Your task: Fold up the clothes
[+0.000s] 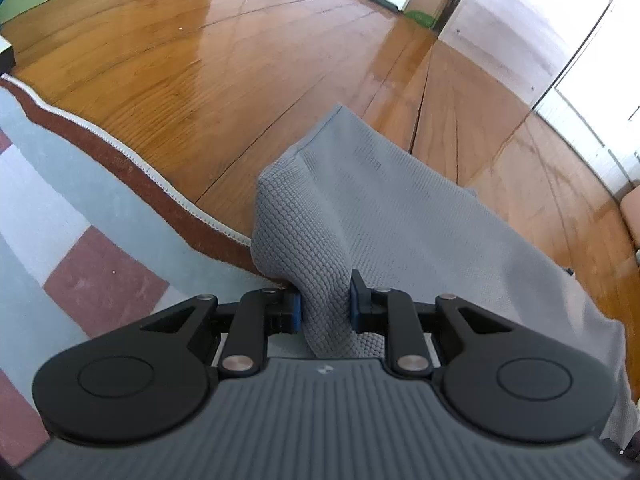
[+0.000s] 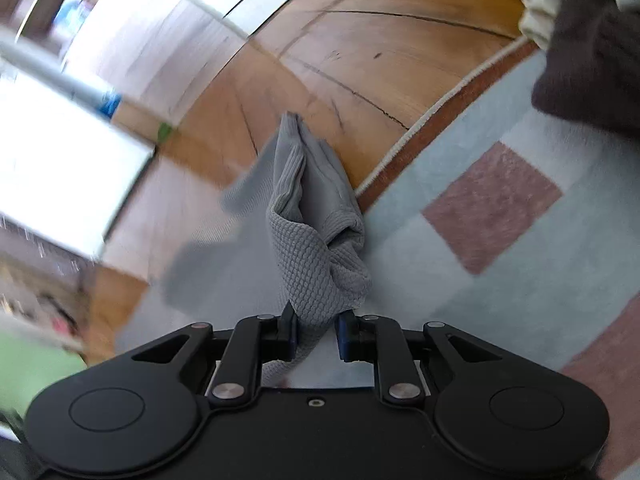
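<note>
A grey waffle-knit garment (image 1: 380, 208) hangs lifted above the floor, stretched away to the right in the left wrist view. My left gripper (image 1: 325, 309) is shut on a bunched fold of it, blue pads pressed on both sides. In the right wrist view the same grey garment (image 2: 316, 248) rises as a crumpled, ribbed-edged bunch from my right gripper (image 2: 317, 334), which is shut on the cloth. The rest of the garment trails down to the left there, blurred.
A pale blue rug with dusty red squares and a brown, white-trimmed border (image 1: 80, 208) lies on a glossy wooden floor (image 1: 240, 60). Dark brown and cream clothes (image 2: 588, 52) sit at the rug's far right corner. White doors or panels (image 2: 72, 152) stand at the left.
</note>
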